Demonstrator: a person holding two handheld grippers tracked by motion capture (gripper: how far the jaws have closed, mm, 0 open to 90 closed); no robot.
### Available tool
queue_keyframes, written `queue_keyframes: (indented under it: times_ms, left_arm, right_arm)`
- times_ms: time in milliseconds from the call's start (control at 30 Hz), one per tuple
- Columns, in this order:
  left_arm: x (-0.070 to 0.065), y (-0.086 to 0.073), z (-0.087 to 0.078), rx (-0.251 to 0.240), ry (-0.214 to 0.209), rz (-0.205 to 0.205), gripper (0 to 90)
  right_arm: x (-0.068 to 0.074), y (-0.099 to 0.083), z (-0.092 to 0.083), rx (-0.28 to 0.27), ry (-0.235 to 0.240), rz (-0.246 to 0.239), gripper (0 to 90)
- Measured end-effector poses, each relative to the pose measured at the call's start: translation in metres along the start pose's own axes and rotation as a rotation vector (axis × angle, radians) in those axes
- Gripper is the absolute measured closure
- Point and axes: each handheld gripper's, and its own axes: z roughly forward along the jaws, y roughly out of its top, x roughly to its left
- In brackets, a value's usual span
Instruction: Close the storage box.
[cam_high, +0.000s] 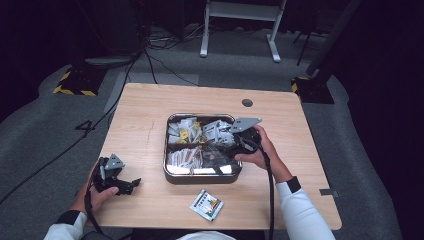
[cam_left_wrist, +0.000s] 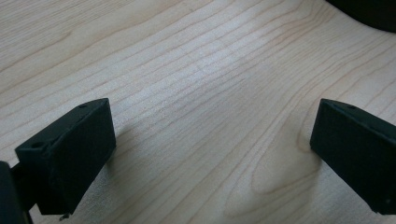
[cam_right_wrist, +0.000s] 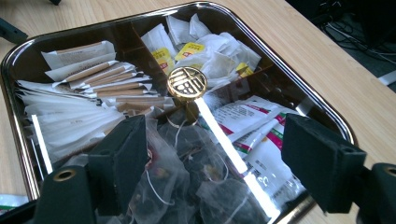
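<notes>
Packet: lone sachet (cam_high: 206, 205) with a white, red and green print, flat on the table's near edge, in front of the box and apart from it.
Left gripper: left gripper (cam_high: 131, 184) in the person's left hand at the near left of the table (cam_high: 145, 110), well apart from the box; in the left gripper view its jaws stand wide with only bare wood grain between them, and nothing is held.
Right gripper: right gripper (cam_right_wrist: 212, 154) in the person's right hand (cam_high: 260, 150), over the right side of the box; its jaws are spread wide, and no sachet is pinched between the pads.
Box: square metal box (cam_high: 170, 175) at the middle of the table, under a clear lid that shows streaks of glare.
Knob: round gold knob (cam_right_wrist: 187, 84) at the centre of the lid, beyond the right gripper's jaws, not touched by them.
Compartments: four, split by dark dividers.
Contents: long paper sticks (cam_right_wrist: 109, 77) in one compartment; white tea bags with yellow tags (cam_right_wrist: 205, 51) in another; printed sachets (cam_right_wrist: 252, 121) in a third; mesh bags with dark contents (cam_right_wrist: 187, 163) just below the right gripper's jaws.
</notes>
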Motion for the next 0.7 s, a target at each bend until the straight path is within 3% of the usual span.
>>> queue_keyframes:
  times_ms: [700]
  left_arm:
    - [0.0, 0.0, 0.0, -0.001, 0.0, -0.001, 0.4]
  right_arm:
    - [0.0, -0.022, -0.025, 0.034, -0.05, -0.017, 21.8]
